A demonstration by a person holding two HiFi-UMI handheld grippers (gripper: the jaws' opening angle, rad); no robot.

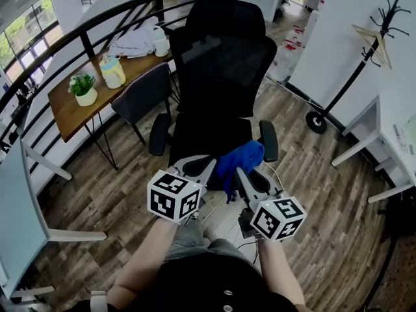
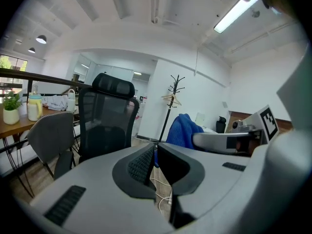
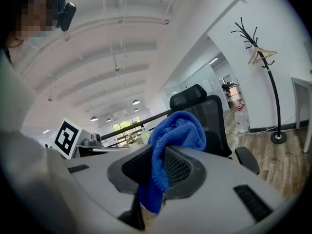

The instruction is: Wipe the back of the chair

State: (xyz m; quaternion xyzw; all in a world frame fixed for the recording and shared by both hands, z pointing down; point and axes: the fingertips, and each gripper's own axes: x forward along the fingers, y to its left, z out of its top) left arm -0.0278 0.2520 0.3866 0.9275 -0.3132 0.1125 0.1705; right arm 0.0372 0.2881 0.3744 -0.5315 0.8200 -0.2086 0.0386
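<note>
The black office chair (image 1: 224, 64) stands on the wood floor (image 1: 312, 174) straight ahead of the person, its seat turned toward them and its mesh back upright behind, topped by a headrest. Nothing touches the back. Over the front of the seat the right hand-held gripper (image 1: 242, 173) has its jaws clamped on a blue cloth (image 1: 238, 163), which bunches above the pads and hangs below them in the right gripper view. Just beside it, the left hand-held gripper (image 1: 208, 166) has its jaws drawn together with nothing between them. To the chair's left a grey chair (image 1: 144, 95) is tucked against a wooden counter (image 1: 68, 112) carrying a potted plant (image 1: 83, 88) and a jug (image 1: 114, 72). A black coat stand (image 1: 364, 57) rises at the right by the white wall
</note>
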